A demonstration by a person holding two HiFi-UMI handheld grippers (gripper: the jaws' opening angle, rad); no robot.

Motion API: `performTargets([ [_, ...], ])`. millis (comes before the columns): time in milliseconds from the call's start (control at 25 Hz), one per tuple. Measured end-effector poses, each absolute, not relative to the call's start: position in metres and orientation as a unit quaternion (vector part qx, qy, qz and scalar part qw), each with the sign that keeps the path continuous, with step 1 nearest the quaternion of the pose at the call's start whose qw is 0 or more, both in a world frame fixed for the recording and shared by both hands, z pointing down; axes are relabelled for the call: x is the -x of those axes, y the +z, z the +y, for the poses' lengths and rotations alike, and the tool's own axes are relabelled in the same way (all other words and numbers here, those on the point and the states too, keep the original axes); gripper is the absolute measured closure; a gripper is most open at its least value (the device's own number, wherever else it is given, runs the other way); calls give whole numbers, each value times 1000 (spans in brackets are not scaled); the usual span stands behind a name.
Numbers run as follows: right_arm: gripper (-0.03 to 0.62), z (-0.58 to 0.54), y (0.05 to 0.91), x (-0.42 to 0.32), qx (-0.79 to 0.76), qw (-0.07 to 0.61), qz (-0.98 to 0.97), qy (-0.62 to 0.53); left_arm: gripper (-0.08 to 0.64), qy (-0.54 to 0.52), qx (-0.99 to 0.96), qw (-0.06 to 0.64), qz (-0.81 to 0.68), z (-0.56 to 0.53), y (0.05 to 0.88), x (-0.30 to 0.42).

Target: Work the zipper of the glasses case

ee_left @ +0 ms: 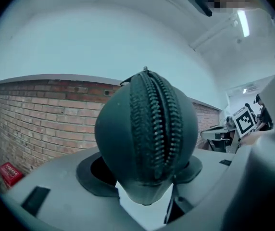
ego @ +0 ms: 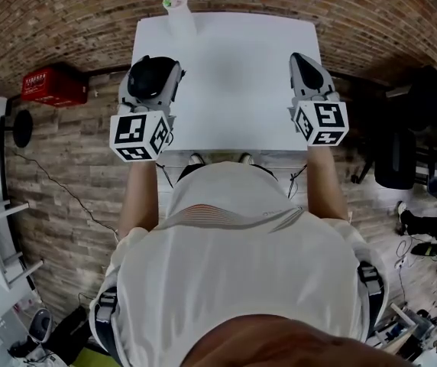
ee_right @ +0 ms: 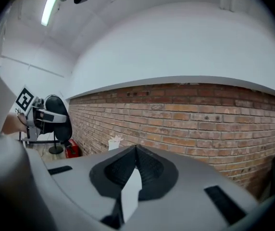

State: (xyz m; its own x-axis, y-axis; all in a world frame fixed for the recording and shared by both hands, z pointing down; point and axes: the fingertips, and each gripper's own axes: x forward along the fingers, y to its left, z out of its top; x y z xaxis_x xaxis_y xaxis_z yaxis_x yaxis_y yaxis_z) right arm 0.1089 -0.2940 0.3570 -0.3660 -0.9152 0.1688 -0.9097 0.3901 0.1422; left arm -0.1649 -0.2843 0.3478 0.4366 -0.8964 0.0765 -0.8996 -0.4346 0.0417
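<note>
The black glasses case (ego: 148,81) is an egg-shaped shell held over the left side of the white table (ego: 234,90). My left gripper (ego: 156,73) is shut on it, one jaw on each side. In the left gripper view the case (ee_left: 147,134) fills the middle, with its zipper (ee_left: 157,124) facing the camera and meshed along the length that shows. My right gripper (ego: 304,61) hovers over the table's right side, well apart from the case. Its pads (ee_right: 147,165) meet with nothing between them in the right gripper view, where the tips (ee_right: 136,150) touch.
A white cup (ego: 179,14) with a small plant stands at the table's far edge. A red box (ego: 50,86) sits on the floor to the left, by the brick wall. A dark chair (ego: 398,159) and other gear stand to the right.
</note>
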Motion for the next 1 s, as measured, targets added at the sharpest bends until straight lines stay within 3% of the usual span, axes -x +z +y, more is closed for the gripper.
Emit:
performTargets([
  [1000, 541, -283, 375, -95, -538, 122, -834, 1, 295, 16, -863, 67, -501, -285, 361, 141],
])
